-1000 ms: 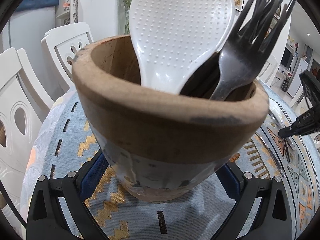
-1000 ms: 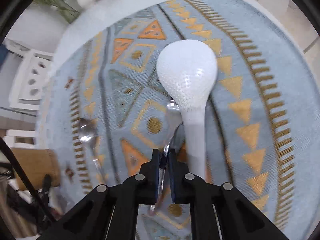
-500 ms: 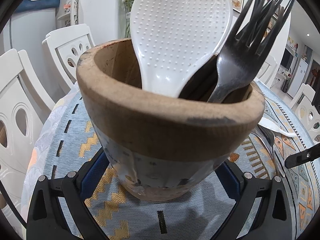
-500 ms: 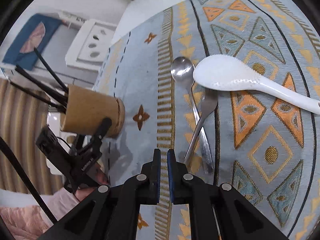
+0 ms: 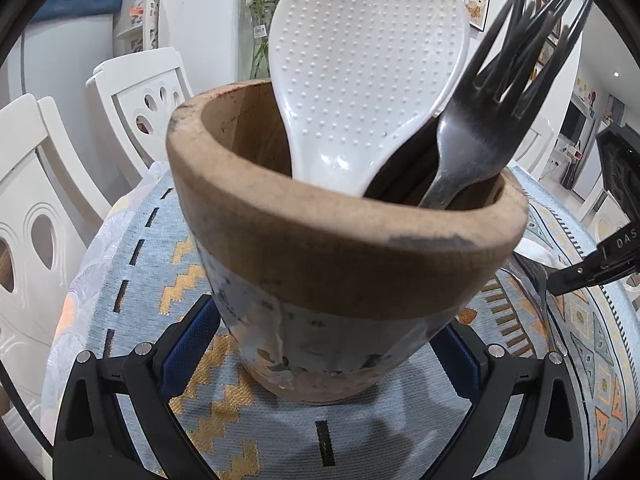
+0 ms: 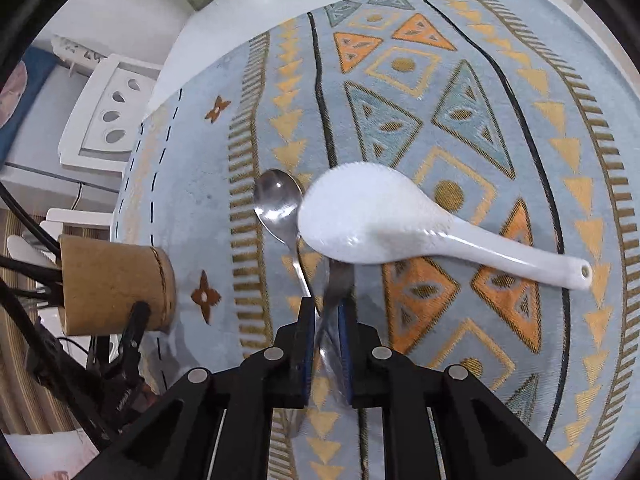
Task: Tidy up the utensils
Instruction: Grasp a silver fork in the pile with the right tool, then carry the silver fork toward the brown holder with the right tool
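A wooden cup (image 5: 344, 248) stands on the patterned cloth, and my left gripper (image 5: 320, 344) is shut on its base, blue pads (image 5: 188, 340) against both sides. Inside it stand a white rice paddle (image 5: 368, 80) and several black forks (image 5: 496, 120). In the right wrist view a second white paddle (image 6: 380, 216), a metal spoon (image 6: 278, 200) and a metal fork (image 6: 340, 276) lie on the cloth. My right gripper (image 6: 327, 320) has just been opening slightly and is shut on the fork's handle. The fork's head is hidden under the paddle. The cup (image 6: 108, 280) is at the left.
A blue and orange patterned cloth (image 6: 440, 100) covers the round table. White chairs (image 5: 136, 112) stand close behind the cup, and another chair (image 6: 108, 116) stands beyond the table's edge. A vase of green stems (image 5: 256, 32) is behind the cup. The right gripper's finger (image 5: 592, 268) reaches in beside the cup.
The right wrist view swung from the paddle straight ahead to take in the cup. The fork handle, beside the shut jaws half a second ago, is now between them. The cup stayed put.
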A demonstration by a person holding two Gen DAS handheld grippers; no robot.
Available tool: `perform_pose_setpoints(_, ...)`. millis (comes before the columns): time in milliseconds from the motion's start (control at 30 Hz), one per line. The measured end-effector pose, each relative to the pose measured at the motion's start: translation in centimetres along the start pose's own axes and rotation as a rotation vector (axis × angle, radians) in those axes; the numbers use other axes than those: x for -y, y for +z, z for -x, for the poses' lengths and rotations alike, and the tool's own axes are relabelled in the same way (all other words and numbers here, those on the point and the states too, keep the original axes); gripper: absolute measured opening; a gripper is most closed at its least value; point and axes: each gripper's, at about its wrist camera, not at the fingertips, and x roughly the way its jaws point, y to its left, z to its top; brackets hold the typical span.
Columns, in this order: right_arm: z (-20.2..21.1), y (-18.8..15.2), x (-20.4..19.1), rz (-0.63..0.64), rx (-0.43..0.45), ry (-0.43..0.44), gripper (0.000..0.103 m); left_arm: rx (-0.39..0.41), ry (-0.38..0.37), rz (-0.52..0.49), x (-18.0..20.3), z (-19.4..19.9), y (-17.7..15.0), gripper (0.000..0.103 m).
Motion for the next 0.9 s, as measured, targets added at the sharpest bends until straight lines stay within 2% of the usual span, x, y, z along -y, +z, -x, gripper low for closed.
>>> perform_pose_setpoints(67,-0.4,0.2,-0.5,0.006,-0.004,-0.033,0.015,-0.002,-0.003,0.003,0.0,0.0,-0.1,0.101)
perform_pose_setpoints(133,-1.2,0.6,-1.0,0.003,-0.015,-0.062,0.031,-0.007,0.0,0.002,0.1,-0.1,-0.1,0.101)
perform_pose_setpoints(367,-2.8,2.2,-1.3,0.005,0.001,-0.081,0.03,-0.01,0.0,0.001,0.0,-0.3,0.0,0.101)
perform_pose_setpoints(433,-2.9,2.4,-1.1,-0.01,0.018,-0.092,0.017,-0.009,0.0,0.002,0.0,-0.3,-0.1,0.101)
perform_pose_setpoints(467,-2.8,2.4,-1.0,-0.017,0.017,-0.087,0.017,-0.009,0.0,0.002,0.0,-0.3,-0.1,0.101)
perform_pose_setpoints(533,-2.7,2.1,-0.8,-0.035,0.009,-0.008,0.007,-0.01,0.0,0.002,0.1,-0.3,-0.1,0.101)
perform_pose_setpoints(700,-3.0,1.0,-1.8,-0.041,0.007,0.123,0.007,-0.012,0.001,0.002,0.0,-0.5,0.0,0.101)
perform_pose_setpoints(900,-3.7,-0.1,-3.9,-0.013,-0.001,0.229,0.007,-0.006,0.002,0.001,0.1,-0.3,-0.2,0.101)
